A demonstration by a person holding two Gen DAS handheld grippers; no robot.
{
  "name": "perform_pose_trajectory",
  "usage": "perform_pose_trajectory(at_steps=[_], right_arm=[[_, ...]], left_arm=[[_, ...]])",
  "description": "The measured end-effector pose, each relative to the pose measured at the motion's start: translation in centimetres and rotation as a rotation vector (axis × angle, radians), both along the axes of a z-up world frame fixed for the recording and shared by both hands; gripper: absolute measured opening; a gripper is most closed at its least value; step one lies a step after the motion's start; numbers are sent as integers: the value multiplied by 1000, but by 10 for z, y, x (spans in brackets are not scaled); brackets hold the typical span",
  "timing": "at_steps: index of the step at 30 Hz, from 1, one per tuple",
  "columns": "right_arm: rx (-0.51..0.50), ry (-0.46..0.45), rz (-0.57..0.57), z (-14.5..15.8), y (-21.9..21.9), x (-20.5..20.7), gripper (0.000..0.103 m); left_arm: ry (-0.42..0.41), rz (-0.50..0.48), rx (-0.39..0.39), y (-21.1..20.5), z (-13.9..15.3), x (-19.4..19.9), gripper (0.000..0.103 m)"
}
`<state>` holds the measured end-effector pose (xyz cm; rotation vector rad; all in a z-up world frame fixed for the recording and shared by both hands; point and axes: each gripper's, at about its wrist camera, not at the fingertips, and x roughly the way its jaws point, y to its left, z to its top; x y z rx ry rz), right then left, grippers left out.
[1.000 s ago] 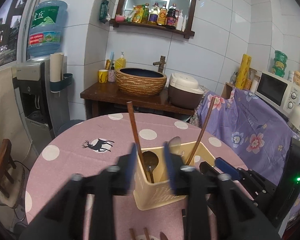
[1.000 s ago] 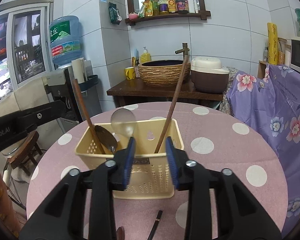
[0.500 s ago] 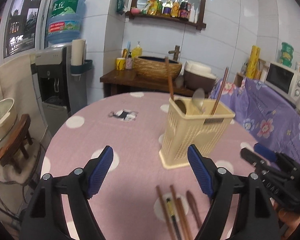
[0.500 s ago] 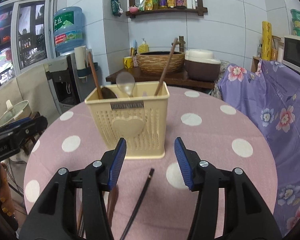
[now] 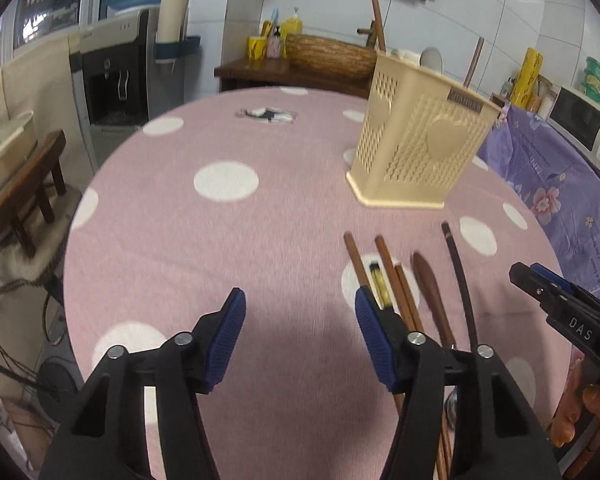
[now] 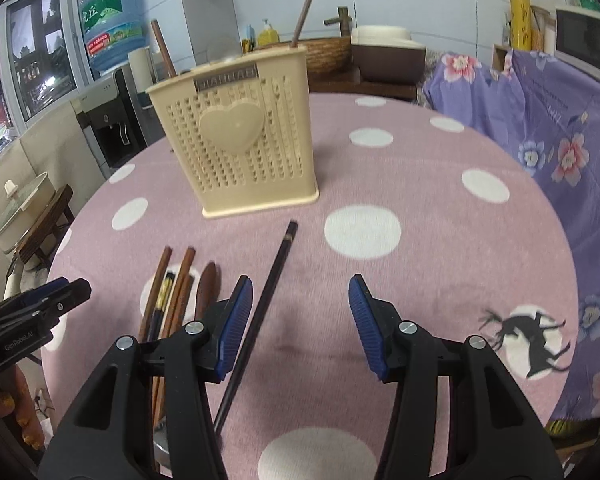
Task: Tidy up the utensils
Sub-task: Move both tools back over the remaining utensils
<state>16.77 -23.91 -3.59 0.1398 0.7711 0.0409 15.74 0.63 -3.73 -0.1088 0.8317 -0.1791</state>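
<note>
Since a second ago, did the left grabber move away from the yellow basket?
Yes. The left gripper pulled back from the basket, which it straddled before, and now opens wide over the tablecloth.

We see a round surface [image 6: 440,240] under a pink cloth with white dots. A cream utensil basket [image 6: 240,136] stands on it. Nearer us lie brown chopsticks [image 6: 180,280], a dark wooden spoon [image 6: 206,284] and one black chopstick [image 6: 276,268].

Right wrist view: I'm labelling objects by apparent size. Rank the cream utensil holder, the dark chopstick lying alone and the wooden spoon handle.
1. Cream utensil holder, clearly largest.
2. Dark chopstick, long but thin.
3. Wooden spoon handle, though the left finger of the right hand-held gripper hides its near end, so this is unsure.
</note>
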Motion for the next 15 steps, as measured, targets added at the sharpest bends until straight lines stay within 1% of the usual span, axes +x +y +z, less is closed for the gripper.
perform_pose_trajectory(at_steps=[3, 9, 14, 15], right_arm=[[17, 31, 1, -11, 0, -4, 51], [36, 80, 35, -23, 11, -3, 50], [-4, 102, 74, -27, 32, -2, 47], [-15, 112, 79, -29, 36, -1, 44]], left_arm=[[26, -11, -9, -2, -8, -4, 45], [55, -41, -14, -12, -16, -7, 38], [62, -65, -10, -23, -19, -10, 36], [63, -68, -8, -25, -19, -10, 36]])
